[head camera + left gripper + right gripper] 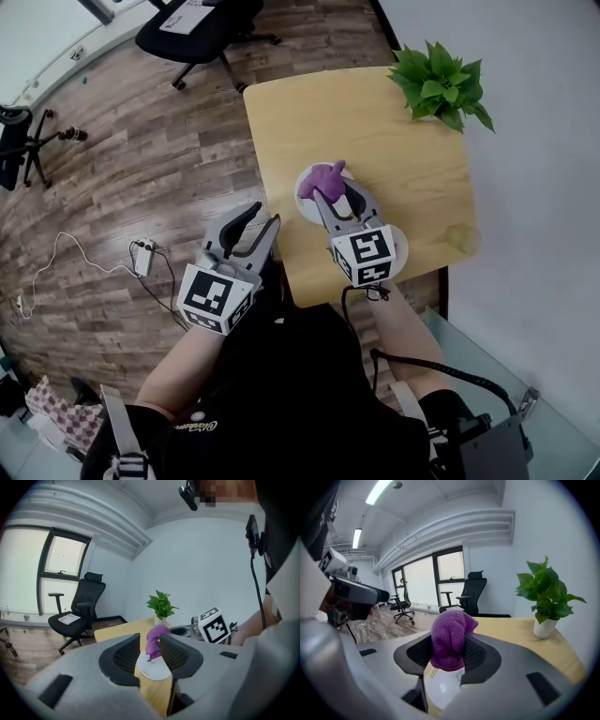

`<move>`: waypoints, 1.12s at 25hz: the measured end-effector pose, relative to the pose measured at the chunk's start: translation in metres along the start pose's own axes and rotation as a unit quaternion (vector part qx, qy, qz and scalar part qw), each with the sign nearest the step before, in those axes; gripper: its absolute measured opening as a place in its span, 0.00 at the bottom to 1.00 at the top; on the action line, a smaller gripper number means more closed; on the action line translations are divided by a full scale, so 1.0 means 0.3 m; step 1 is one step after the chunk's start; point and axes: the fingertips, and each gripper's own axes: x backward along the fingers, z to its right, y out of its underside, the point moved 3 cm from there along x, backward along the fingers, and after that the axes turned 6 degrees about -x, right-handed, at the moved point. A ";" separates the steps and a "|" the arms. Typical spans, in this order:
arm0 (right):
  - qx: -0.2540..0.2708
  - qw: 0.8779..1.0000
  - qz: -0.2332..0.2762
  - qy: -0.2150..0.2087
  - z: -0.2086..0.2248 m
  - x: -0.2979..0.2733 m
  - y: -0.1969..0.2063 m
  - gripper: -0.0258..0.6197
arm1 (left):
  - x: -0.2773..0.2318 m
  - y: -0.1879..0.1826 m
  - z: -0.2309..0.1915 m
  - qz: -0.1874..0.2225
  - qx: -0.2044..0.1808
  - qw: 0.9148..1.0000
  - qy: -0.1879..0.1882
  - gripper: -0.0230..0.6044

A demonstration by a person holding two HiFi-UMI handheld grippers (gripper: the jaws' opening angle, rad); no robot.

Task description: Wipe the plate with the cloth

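The right gripper, jaws clamped on a bunched purple terry cloth, hangs over the small round white plate near the front of the light wooden table. The plate lies flat just below and ahead of the jaws, so the wipe calls for a downward move; whether cloth touches plate is unclear. The bunch stands up out of the jaws, long axis roughly vertical. The left gripper, jaws apart and empty, sits beyond the table's left edge, farther from the plate.
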 end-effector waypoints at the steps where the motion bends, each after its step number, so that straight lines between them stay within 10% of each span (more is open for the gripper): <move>1: 0.005 1.000 -0.017 0.000 0.006 -0.041 0.026 0.28 | 0.003 0.001 -0.001 0.000 0.001 1.000 -0.001 0.25; 8: 0.036 0.994 -0.104 0.015 0.031 -0.222 0.169 0.28 | 0.029 0.014 -0.025 -0.007 0.005 1.000 -0.007 0.25; 28: 0.032 0.990 -0.138 -0.017 -0.106 -0.080 0.299 0.28 | -0.009 0.004 -0.058 -0.004 0.008 1.000 0.000 0.25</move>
